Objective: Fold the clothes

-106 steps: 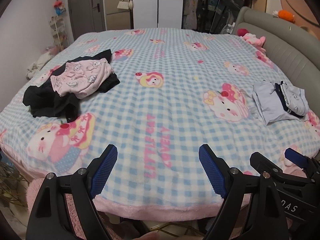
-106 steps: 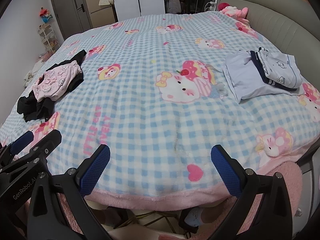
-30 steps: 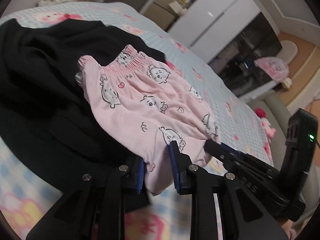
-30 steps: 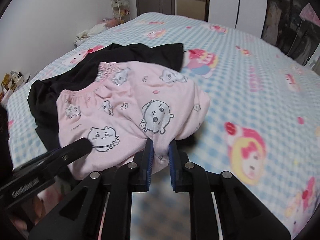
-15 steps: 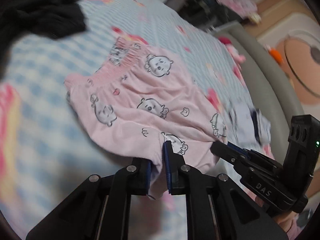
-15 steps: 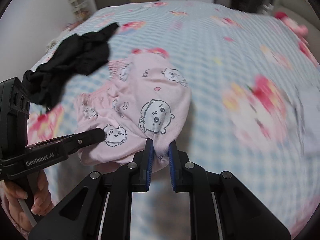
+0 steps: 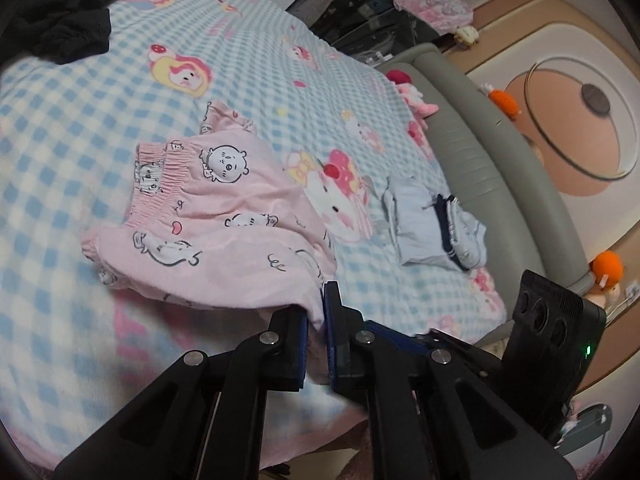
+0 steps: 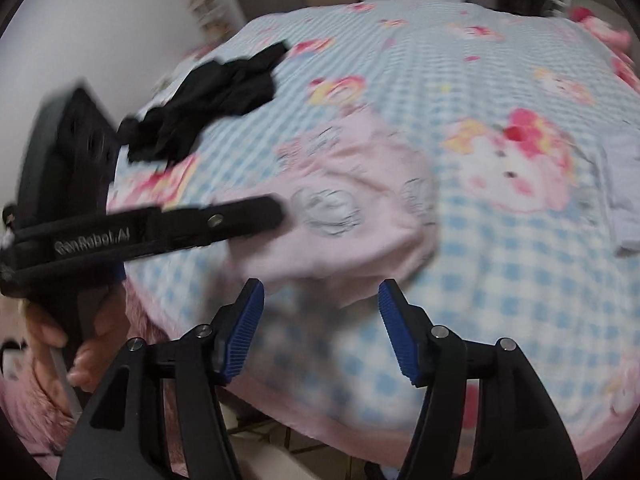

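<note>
Left gripper (image 7: 315,322) is pinching the near hem of the pink cartoon-print shorts (image 7: 216,224), jaws having just closed further on the cloth. Right gripper (image 8: 320,320) is standing spread, jaws just opened, nothing between them. Shorts are lying on the checked bed (image 7: 80,128), near its front edge.

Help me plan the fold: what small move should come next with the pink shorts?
Probably open the left tongs too: they pinch the hem of the pink shorts, while the right tongs have just been opening with nothing between them, and the shorts lie bunched on the checked blanket.
</note>
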Available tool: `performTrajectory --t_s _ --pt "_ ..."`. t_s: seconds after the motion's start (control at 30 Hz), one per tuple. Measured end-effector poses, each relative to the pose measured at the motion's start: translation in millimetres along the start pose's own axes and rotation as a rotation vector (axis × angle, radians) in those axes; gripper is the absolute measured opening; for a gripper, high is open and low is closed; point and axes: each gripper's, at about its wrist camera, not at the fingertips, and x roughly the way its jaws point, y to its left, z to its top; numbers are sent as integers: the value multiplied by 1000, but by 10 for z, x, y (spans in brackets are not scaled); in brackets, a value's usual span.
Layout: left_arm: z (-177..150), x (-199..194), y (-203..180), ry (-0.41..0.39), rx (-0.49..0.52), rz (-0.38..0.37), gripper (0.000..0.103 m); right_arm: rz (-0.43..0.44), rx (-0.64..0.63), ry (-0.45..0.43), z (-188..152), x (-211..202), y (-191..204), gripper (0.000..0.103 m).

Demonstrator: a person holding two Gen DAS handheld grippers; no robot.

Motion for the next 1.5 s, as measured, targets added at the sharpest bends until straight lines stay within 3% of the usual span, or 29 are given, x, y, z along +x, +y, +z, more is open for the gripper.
performTrajectory --t_s 0.13,0.2,0.27,0.4,0.53,0.63,0.87,0.97,1.0,1.03,1.1,1.2,1.33,1.47,1.5 --pt "-69 -24 -73 0 27 38 8 -22 -17 -27 28 184 78 57" --pt "-104 -26 -64 6 30 54 9 -29 6 -42 68 222 26 26" --pt "-140 -41 -15 10 22 59 10 -35 18 -63 93 205 -28 16" --pt "-204 -64 173 -4 -33 105 27 -78 45 -131 115 43 -176 12" --pt "-239 -26 417 -9 -130 134 28 -118 133 -191 107 -191 -425 12" --pt "-265 98 491 6 -143 161 46 -131 193 -195 59 -281 -613 12" --pt "-442 455 363 85 -54 203 43 -244 322 -183 -167 -415 -1099 12" --pt "-443 518 334 88 -40 186 43 -180 384 -160 -205 -502 -1326 14" --pt "-431 521 329 79 -40 184 36 -137 373 -148 -204 -519 -1320 15" --pt "-418 521 321 70 -38 182 24 -91 357 -132 -200 -519 -1275 16" --pt "-371 465 243 36 -10 194 23 -8 324 -99 -204 -465 -1113 28" --pt "-312 294 136 -24 3 176 22 91 271 -52 -210 -299 -826 37" --pt "-245 69 -9 -64 24 143 22 152 257 22 -201 40 -588 38" --pt "-221 -120 -58 -93 29 114 22 174 282 49 -173 326 -489 58" --pt "-221 -166 -59 -102 25 109 22 166 291 41 -162 390 -481 58"
